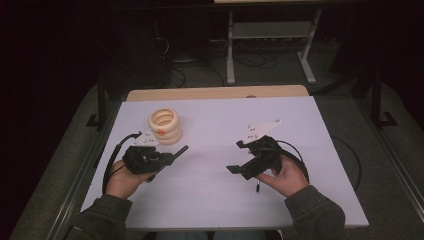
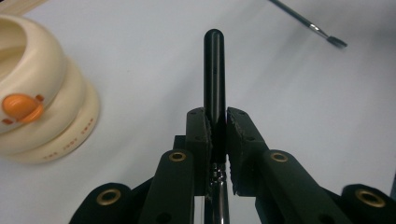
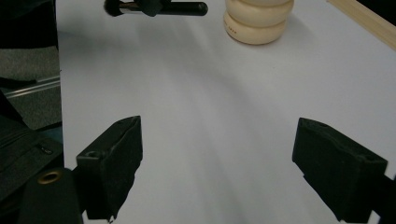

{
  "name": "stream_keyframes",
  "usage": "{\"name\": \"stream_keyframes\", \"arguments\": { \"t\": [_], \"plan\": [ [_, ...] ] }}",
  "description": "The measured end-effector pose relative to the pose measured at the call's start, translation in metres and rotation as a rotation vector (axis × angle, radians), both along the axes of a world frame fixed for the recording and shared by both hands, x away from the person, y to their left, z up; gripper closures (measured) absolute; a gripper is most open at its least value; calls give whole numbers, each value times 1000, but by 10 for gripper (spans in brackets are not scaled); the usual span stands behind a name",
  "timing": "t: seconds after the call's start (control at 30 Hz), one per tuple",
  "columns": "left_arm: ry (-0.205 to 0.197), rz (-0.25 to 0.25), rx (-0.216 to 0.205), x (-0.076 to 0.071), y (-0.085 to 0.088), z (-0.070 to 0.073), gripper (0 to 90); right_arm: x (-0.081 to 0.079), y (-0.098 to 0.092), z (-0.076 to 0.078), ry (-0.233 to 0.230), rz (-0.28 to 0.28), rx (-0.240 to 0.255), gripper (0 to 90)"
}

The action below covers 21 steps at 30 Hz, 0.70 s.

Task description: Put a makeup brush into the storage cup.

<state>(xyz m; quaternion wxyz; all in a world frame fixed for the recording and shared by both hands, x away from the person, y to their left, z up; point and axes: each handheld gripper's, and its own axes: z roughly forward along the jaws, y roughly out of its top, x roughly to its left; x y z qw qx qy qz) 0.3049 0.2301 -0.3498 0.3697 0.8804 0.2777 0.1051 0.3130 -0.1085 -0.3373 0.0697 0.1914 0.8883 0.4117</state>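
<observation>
Black glossy round-tipped rod (image 2: 215, 74), clamped in left tongs (image 2: 217, 135), cream ribbed holder (image 2: 42, 102)

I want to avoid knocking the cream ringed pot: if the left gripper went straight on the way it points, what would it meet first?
Probably nothing: the left gripper, shut on a black pen, aims over bare white table. The cream ringed pot sits off to its left, clear of that line, though depth is hard to judge.

lab or recording workspace: white tabletop (image 1: 220, 195) with pale wood edge (image 1: 215, 92), dark unlit surroundings, grey carpeted floor (image 1: 390, 165), loose cables (image 1: 250, 62) on the floor, grey metal stand legs (image 1: 231, 55) behind.
</observation>
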Motion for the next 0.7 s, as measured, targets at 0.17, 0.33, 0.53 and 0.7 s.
{"name": "stream_keyframes", "arguments": {
  "t": [0.17, 0.33, 0.53, 0.7],
  "plan": [
    [-18, -42, -17, -6, -7, 2, 798, 6, 11, 5, 6, 34, -28, 150],
    [-34, -88, -20, -10, -15, 7, 798, 5, 20, 7, 1, 67, -34, 152],
    [-63, -175, -23, -17, -27, 12, 798, 8, 31, 11, -2, 117, -59, 195],
    [-88, -274, 7, -23, -41, 9, 798, 11, 38, 11, 12, 187, -69, 257]
  ]
}}
